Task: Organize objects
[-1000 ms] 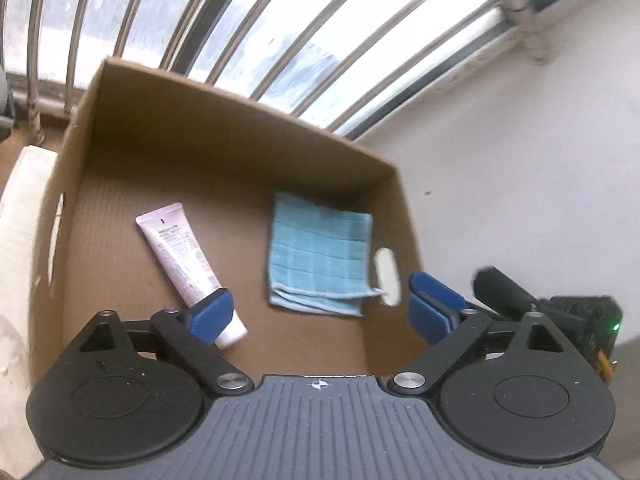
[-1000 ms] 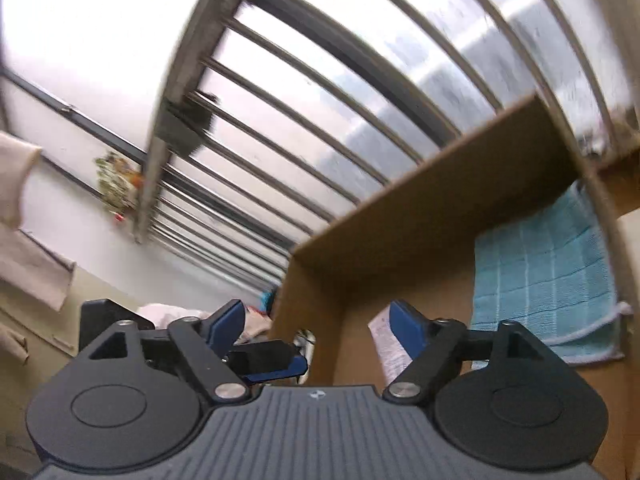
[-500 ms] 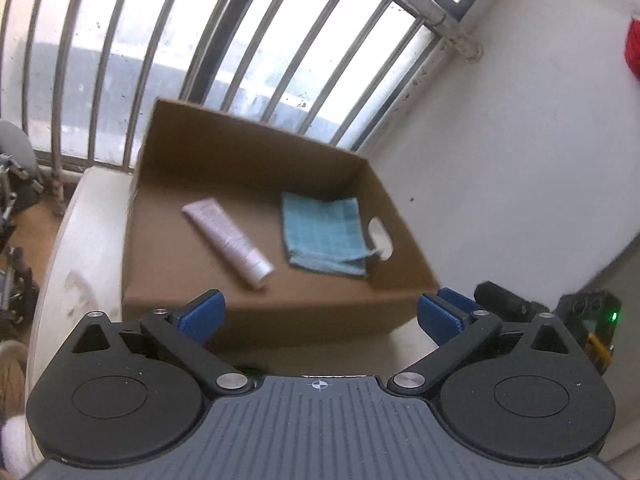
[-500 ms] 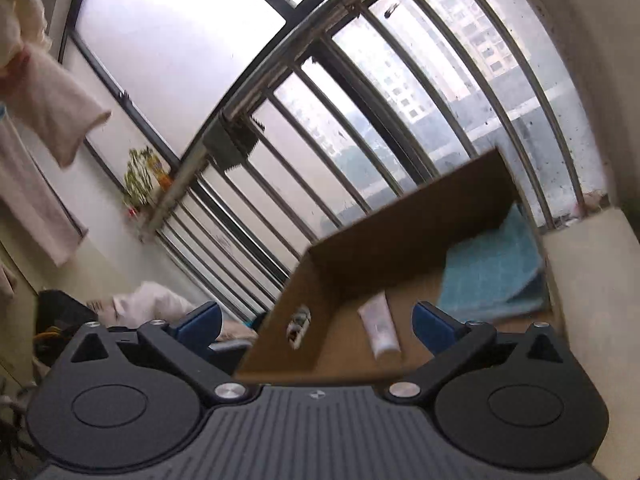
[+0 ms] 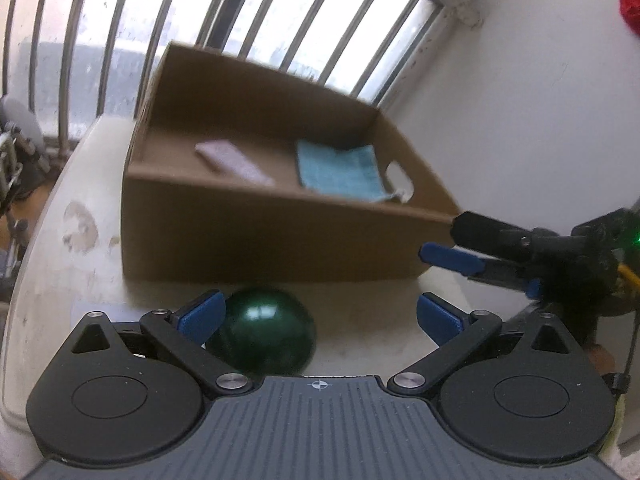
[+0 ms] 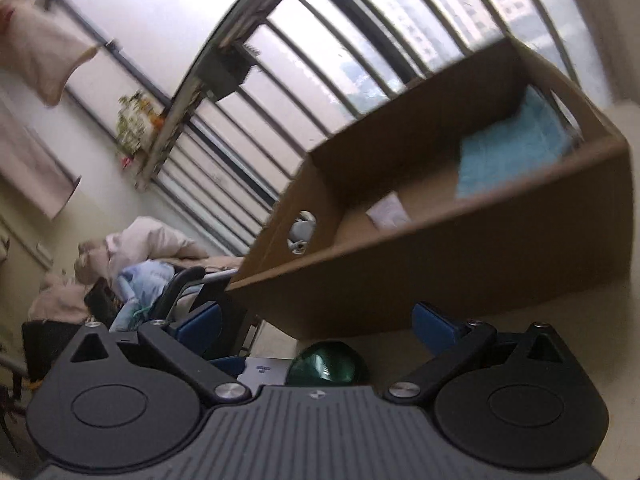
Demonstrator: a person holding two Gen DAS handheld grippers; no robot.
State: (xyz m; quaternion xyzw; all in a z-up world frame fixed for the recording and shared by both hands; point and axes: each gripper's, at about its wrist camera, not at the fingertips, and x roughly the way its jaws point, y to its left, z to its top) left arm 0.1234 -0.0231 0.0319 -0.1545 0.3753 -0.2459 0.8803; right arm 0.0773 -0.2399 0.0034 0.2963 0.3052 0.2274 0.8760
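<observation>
The left gripper (image 5: 318, 312) stands with its jaws wide and nothing clamped between them; the jaws have just been opening to this spread. A dark green ball (image 5: 264, 332) rests on the white table (image 5: 52, 264), just inside the gripper's left blue pad (image 5: 202, 314); whether pad and ball touch cannot be told from this angle. The ball sits on the near side of the cardboard box (image 5: 256, 236), outside it, close to its front wall.

In the left wrist view the box occupies the centre, open at the top, standing on the table before a barred window (image 5: 192, 12). Inside it lie two items: a pale tube (image 5: 234, 162) at about 10 o'clock from the box's centre, and a folded light-blue cloth (image 5: 340, 170) at about 2 o'clock, near the oval hand slot in the right wall. Tube and cloth lie apart on the box floor. The frame is blurred, so the tube's printing is unreadable.

The right gripper (image 5: 452, 260) appears at 3 o'clock in the left wrist view, beside the box's near right corner. In its own view the right gripper (image 6: 316, 324) likewise shows jaws wide and holding nothing, having just been opening. The box (image 6: 460, 264) fills that view from centre to 2 o'clock, seen tilted, with the cloth (image 6: 512, 156) and the tube (image 6: 388, 212) visible over its front wall. The ball (image 6: 326, 366) lies low at 6 o'clock, partly hidden by the gripper body.
</observation>
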